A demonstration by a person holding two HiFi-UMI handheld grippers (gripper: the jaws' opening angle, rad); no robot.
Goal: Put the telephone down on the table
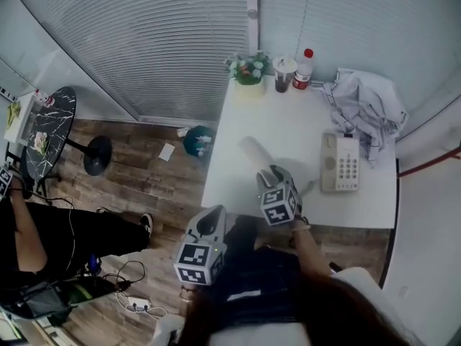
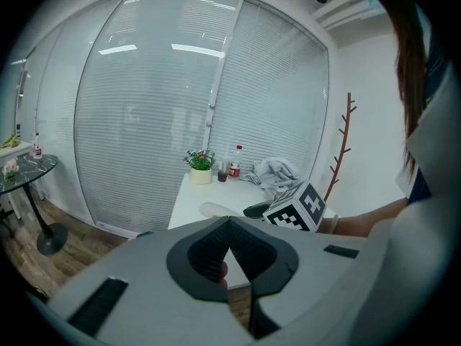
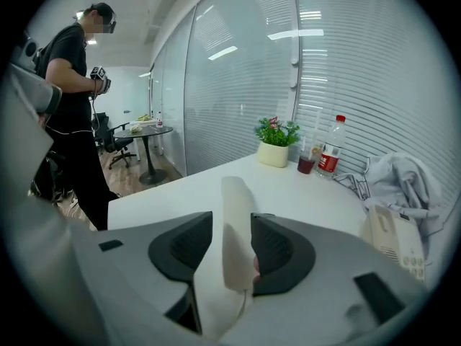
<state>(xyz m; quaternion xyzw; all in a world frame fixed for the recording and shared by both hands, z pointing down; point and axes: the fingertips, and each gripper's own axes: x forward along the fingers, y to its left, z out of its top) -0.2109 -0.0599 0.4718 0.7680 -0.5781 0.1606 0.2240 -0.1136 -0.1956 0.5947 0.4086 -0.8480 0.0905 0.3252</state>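
The cream telephone handset [image 1: 252, 152] slants out over the white table [image 1: 238, 186], and my right gripper [image 1: 269, 173] is shut on its near end. In the right gripper view the handset [image 3: 232, 193] stands upright between the two dark pads [image 3: 277, 247], its cord hanging below. The telephone base [image 1: 340, 163] with its keypad lies flat on the table to the right, also visible as the base [image 3: 392, 238] beside the gripper. My left gripper [image 1: 214, 215] hovers off the table's front left corner, shut and holding nothing [image 2: 229, 228].
At the table's far edge stand a potted plant [image 1: 249, 71], a cup of dark drink [image 1: 283, 74] and a red-labelled bottle [image 1: 305, 69]. A grey garment [image 1: 367, 107] is heaped behind the base. A green bin [image 1: 197, 140] sits on the floor left of the table; a person in black [image 3: 75, 85] stands further left.
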